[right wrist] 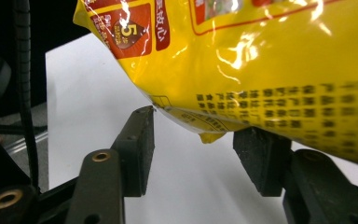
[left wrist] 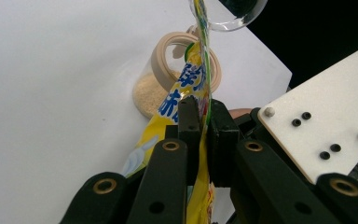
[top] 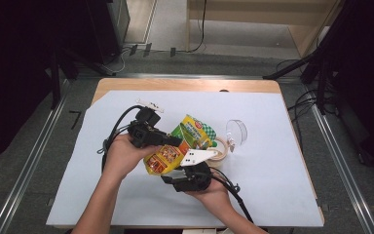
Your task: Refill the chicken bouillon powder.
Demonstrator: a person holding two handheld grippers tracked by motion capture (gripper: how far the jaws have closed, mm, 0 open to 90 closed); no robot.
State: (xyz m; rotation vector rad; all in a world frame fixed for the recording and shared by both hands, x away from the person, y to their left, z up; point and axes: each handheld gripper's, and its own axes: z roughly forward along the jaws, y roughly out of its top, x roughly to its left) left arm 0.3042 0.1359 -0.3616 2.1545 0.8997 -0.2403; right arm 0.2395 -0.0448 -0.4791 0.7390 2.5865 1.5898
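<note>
**Operator:** Snack bag (top: 182, 144), yellow and green, is held up over the middle of the table (top: 272, 195). My left claw (top: 174, 141) is clamped on one flat edge of it; in the left gripper view the two black jaws are pressed together with the foil (left wrist: 204, 140) pinched between them. I judge that grip is there to keep the bag steady and raised.

**Listener:** And the other claw?

**Operator:** My right claw (top: 191, 171) sits below the bag, jaws spread wide. In the right gripper view a bottom corner (right wrist: 210, 136) of the bag hangs between the two pads, touching neither that I can tell. It looks placed to take hold of that lower end, perhaps so the bag can be pulled open or tipped.

**Listener:** What is it being held over?

**Operator:** Just behind the bag lies a clear jar (left wrist: 156, 91) on its side, with a beige rim and pale crumbs or grain inside. A clear round lid (top: 236, 130) stands on edge near it, apart from it. I guess that the bag's contents are meant for the jar.

**Listener:** Describe the surface and the room.

**Operator:** A wooden table is covered by a pale sheet (top: 126, 195). Grey floor surrounds it, with metal rails (top: 341, 161) running along both sides, cables (top: 302, 105) trailing at the right, and light wooden furniture (top: 292, 14) at the far end.
</note>
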